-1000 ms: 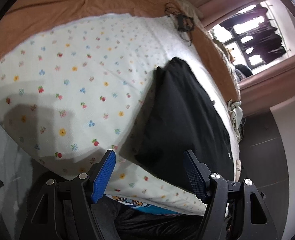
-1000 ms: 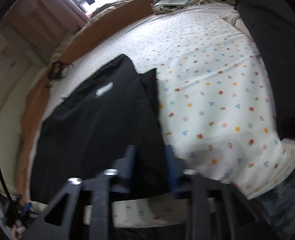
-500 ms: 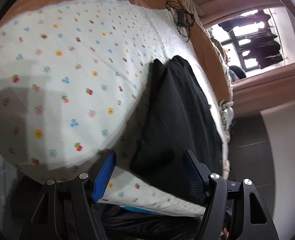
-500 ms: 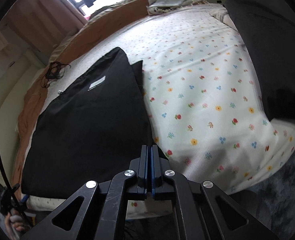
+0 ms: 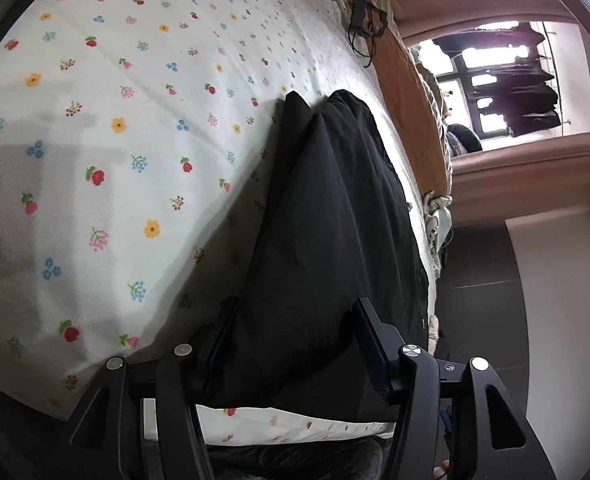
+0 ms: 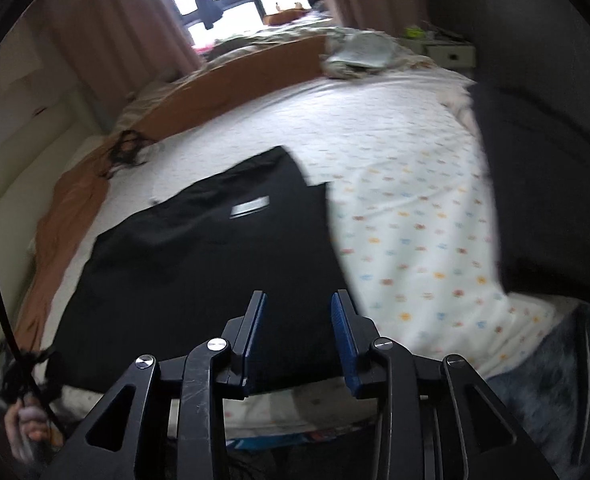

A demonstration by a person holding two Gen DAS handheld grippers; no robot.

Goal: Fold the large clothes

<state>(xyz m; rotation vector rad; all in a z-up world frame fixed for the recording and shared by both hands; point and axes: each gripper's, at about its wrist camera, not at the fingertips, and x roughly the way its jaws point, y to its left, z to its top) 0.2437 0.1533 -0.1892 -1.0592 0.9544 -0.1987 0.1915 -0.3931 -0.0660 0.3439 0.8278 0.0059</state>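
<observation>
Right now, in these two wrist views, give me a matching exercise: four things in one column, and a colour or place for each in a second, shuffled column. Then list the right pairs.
Things:
1. folded garment
2. floral bedsheet
3. tangled cable
4. blanket

Colour or place:
A. orange-brown, along the bed's far side
B. white with small flowers
C. black, lying at the near edge of the bed
D. dark coil where the sheet meets the blanket

Pairs: 1-C, 2-B, 3-D, 4-A
</observation>
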